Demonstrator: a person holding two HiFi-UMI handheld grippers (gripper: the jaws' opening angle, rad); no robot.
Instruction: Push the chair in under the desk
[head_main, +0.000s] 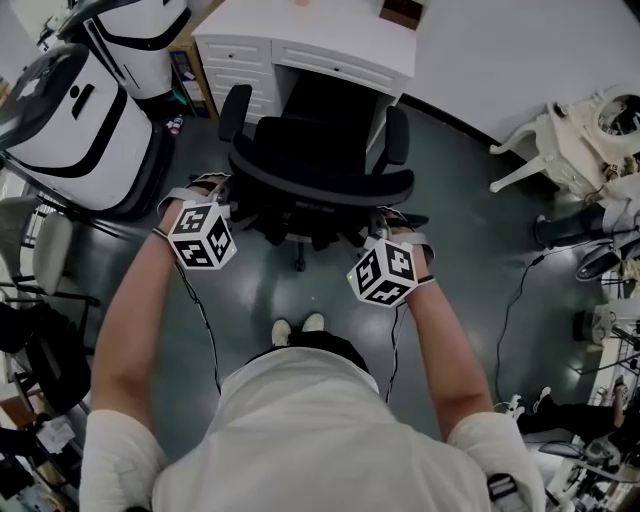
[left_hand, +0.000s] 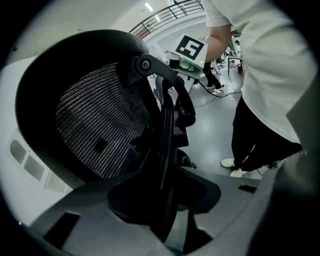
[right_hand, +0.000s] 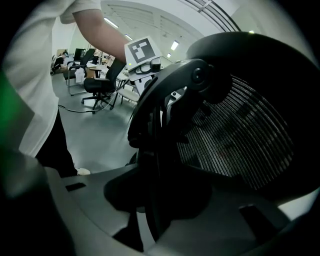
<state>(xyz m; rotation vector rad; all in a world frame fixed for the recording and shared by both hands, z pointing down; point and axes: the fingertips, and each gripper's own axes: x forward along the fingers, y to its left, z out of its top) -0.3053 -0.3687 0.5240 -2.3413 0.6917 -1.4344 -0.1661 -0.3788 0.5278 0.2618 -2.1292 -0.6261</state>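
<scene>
A black mesh office chair (head_main: 318, 150) stands with its seat partly under the white desk (head_main: 300, 45) and its backrest (head_main: 325, 187) toward me. My left gripper (head_main: 214, 192) is at the backrest's left edge and my right gripper (head_main: 393, 222) is at its right edge. In the left gripper view the backrest's black rim (left_hand: 167, 135) runs down between the grey jaws of my left gripper (left_hand: 165, 210), which close on it. The right gripper view shows the same: the rim (right_hand: 152, 145) sits clamped in my right gripper (right_hand: 154, 205), with the mesh (right_hand: 240, 140) to its right.
A large white and black machine (head_main: 70, 110) stands close on the chair's left. White moulded parts (head_main: 575, 125) lie at the right, and cables (head_main: 510, 300) cross the grey floor there. Desk drawers (head_main: 245, 60) flank the knee space. My shoes (head_main: 298, 327) are behind the chair.
</scene>
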